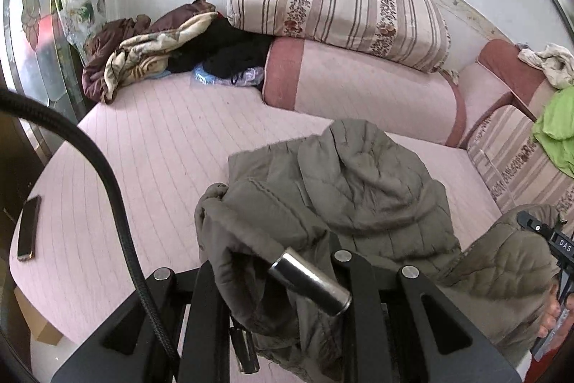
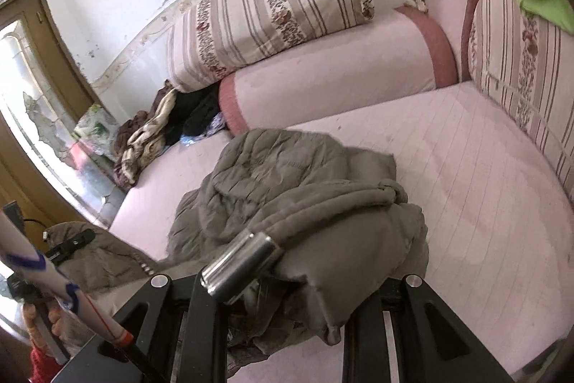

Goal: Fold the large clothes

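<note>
**Operator:** State the surface and the position of the garment.

**Inspector:** The bed [image 1: 150, 139] carries the load. The olive quilted jacket [image 1: 358, 189] lies bunched on the pink sheet near the front edge. Rolled bedding [image 1: 358, 85] lies beyond it against the wall, well apart.

**Operator:** Which way does the jacket lie from each tool?

**Inspector:** Directly ahead of both, running away from them toward the bedding. Its near edge reaches into both. The long axis cannot be read with confidence, because the fabric is crumpled. Judged from the two grips, the near edge spans from left to right between the hands.

**Operator:** State of each tool.

**Inspector:** The left tool [image 1: 283, 289] is clenched on a fold of the jacket; cloth wraps around the metal roller. The right tool [image 2: 287, 279] is likewise clamped on a jacket edge, with fabric draped over its inner finger.

**Operator:** Which hand is nearer?

**Inspector:** Neither; both are in contact. The next move probably depends on lifting both grips evenly to spread the garment.
</note>
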The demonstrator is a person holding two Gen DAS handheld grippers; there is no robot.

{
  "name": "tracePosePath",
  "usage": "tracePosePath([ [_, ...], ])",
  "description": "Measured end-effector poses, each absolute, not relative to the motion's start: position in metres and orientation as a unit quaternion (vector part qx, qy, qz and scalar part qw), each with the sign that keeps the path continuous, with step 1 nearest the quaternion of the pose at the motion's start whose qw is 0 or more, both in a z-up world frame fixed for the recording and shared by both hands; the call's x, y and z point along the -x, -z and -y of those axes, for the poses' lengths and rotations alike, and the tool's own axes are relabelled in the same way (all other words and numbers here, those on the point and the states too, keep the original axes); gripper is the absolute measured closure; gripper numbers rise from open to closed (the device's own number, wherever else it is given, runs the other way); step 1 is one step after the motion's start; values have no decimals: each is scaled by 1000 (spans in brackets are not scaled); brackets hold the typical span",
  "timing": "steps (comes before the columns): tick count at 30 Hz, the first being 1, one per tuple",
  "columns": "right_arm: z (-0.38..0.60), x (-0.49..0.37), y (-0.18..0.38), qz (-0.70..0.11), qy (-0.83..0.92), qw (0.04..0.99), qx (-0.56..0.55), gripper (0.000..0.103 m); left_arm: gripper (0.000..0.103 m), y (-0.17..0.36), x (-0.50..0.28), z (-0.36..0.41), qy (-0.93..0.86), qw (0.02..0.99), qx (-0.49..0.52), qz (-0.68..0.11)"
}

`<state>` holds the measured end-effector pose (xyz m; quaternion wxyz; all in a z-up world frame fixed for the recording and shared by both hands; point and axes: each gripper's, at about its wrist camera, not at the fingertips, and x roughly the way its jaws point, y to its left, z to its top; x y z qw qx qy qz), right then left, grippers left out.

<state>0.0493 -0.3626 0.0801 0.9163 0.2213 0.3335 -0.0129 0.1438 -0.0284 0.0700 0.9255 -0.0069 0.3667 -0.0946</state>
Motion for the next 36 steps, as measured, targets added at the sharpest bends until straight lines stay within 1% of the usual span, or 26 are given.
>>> tracePosePath([
  [10, 381, -140, -57, -356, 56, 909, -211, 79, 84, -49, -224, 53, 55, 925, -30, -374],
  [18, 409, -214, -28, -388, 84, 887, -234, 79, 84, -14, -311, 75, -2, 911, -56, -408],
  [25, 423, -264, 3, -412, 108, 868, -253, 78, 83, 13, -373, 86, -30, 897, -56, -438],
  [30, 429, -286, 24, -428, 123, 859, -255, 77, 81, 38, -397, 95, -52, 888, -77, -451],
  [36, 432, -298, 43, -437, 130, 852, -258, 77, 78, 59, -412, 95, -68, 882, -70, -462],
])
